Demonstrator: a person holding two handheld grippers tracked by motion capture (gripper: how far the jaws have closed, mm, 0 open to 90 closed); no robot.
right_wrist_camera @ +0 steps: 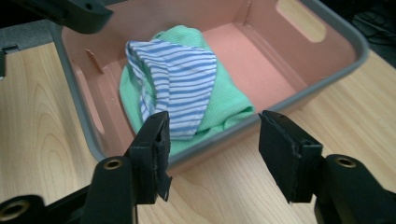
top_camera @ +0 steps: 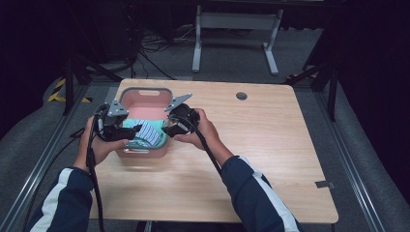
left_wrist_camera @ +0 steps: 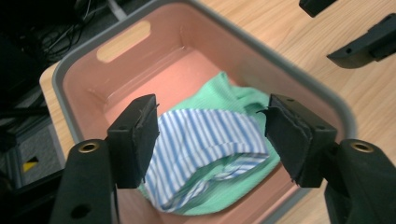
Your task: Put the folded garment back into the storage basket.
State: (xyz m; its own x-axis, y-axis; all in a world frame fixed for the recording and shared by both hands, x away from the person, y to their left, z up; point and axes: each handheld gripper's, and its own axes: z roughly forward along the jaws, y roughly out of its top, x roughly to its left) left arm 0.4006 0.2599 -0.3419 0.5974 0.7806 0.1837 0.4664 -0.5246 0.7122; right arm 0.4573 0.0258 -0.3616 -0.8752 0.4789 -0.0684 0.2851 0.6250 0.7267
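Two cloths, a striped cloth (left_wrist_camera: 205, 140) over a green cloth (right_wrist_camera: 224, 105), lay in the pink bin (top_camera: 145, 92) on the worktop (top_camera: 270, 145). Left tongs (left_wrist_camera: 212, 137) and right tongs (right_wrist_camera: 212, 154) stood apart, holding nothing. Judged: loading appeared done; withdrawal possibly remained.

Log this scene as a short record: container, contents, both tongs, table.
container: pink plastic bin with grey rim, standing on the table's left part
contents: blue-and-white striped cloth lying on top of a green knitted cloth, bunched at the person's end of the bin; far end bare
left tongs: open, jaws either side of the striped cloth, above it
right tongs: open, at the bin's near wall, holding nothing
table: light wooden tabletop with a round grey grommet
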